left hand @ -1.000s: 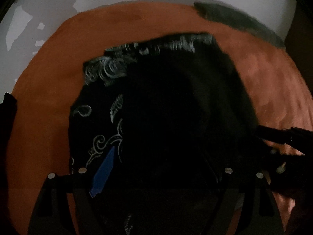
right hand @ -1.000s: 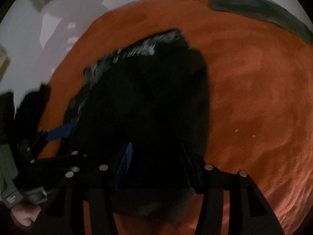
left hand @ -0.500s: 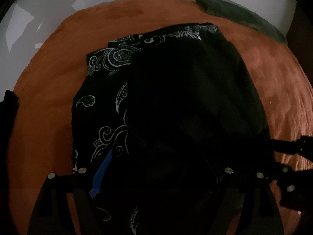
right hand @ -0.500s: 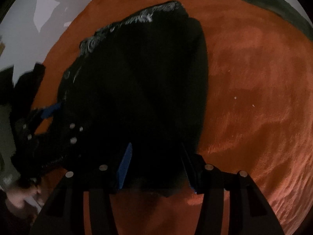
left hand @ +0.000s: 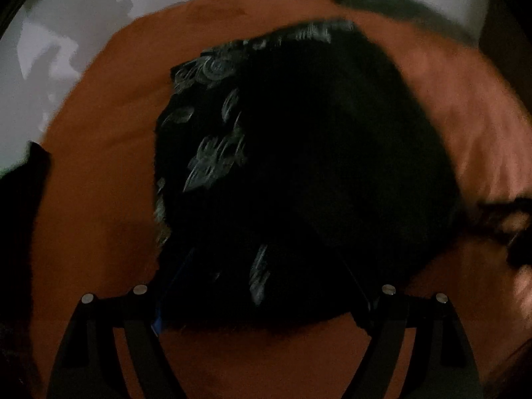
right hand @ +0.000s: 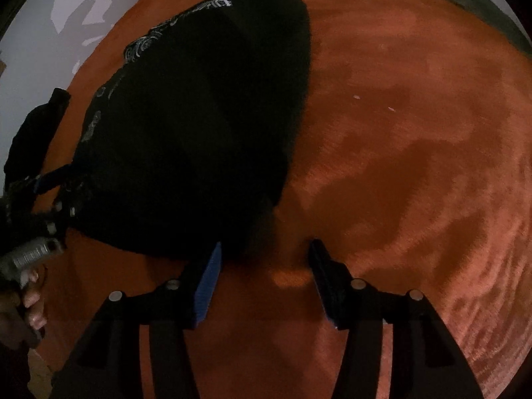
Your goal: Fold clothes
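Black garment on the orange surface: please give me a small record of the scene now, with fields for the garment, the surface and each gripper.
garment: black garment with a pale paisley print along its edge, lying in a folded heap
surface: orange cloth under the garment
left gripper: jaws apart, garment edge lying between them; a grip cannot be told
right gripper: open, holding nothing, tips at the near edge of the garment
other item: dark grey cloth at the far edge

Right gripper point(right hand: 266, 259) jaws spread wide; left gripper point(left hand: 266, 266) jaws parted
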`<state>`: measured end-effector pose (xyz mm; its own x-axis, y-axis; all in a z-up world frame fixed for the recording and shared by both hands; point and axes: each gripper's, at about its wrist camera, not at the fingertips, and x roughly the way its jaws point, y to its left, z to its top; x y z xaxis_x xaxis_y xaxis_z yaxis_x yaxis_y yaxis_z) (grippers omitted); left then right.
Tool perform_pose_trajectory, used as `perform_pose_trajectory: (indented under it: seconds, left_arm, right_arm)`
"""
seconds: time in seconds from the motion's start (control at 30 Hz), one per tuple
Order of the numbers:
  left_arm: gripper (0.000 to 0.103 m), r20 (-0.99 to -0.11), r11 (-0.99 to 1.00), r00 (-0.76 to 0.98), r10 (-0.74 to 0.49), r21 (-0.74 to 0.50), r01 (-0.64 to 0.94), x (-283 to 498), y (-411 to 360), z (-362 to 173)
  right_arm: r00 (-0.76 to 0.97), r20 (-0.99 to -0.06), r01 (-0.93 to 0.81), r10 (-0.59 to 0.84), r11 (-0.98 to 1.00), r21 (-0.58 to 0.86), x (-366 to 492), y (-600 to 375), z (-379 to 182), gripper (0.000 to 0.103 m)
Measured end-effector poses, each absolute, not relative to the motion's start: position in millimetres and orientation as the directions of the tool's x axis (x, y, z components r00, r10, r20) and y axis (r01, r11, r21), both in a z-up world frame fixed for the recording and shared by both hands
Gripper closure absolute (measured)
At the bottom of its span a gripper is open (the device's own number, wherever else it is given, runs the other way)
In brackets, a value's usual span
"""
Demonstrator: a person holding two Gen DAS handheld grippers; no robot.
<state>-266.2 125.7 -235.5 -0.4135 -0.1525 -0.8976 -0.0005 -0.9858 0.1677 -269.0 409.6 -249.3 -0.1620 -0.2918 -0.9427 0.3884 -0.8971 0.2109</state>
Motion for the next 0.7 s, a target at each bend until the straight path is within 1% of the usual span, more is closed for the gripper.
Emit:
perform_pose_trajectory:
  seconds: [0.07,0.13,0.3,0.4,0.5,0.6,0.7]
  left_arm:
    - [0.02,-0.893,-0.974,-0.394,-0.218,0.227,0.024,-254,123,-245]
    - [0.02,-0.902,-0.979,-0.382,-0.202,0.193,0.062,-243,117,-248]
    - [0.02,-0.914,-0.974,-0.342,-0.219,0.182,0.137,-229,105,-248]
    - [0.02,-0.924,-0.966,-0.309,-0.227,0.173,0.192,-220,96,-248]
    - [0.02,-0.937,-0.962,-0.296,-0.187,0.113,0.25,-210,90,-240]
    - [0.02,-0.923,-0.968,-0.347,-0.165,0.084,0.235,-205,100,-221]
    - [0.02,-0.902,-0.977,-0.406,-0.149,0.071,0.203,-194,110,-202]
  right_arm:
    - [-0.158,-0.949,0.359,-0.274,-0.911,0.203,-267,418,-252,0.05]
    - [-0.151,-0.956,0.331,-0.249,-0.924,0.189,-266,420,-254,0.05]
    - [-0.172,-0.962,0.278,-0.212,-0.947,0.159,-260,430,-248,0.05]
    - [-0.143,-0.971,0.299,-0.194,-0.943,0.145,-255,427,-245,0.05]
    - [-0.083,-0.977,0.369,-0.198,-0.917,0.154,-255,423,-235,0.05]
    - [-0.082,-0.977,0.396,-0.195,-0.906,0.148,-265,424,-211,0.05]
    - [-0.174,-0.973,0.367,-0.153,-0.927,0.08,-275,425,-187,0.05]
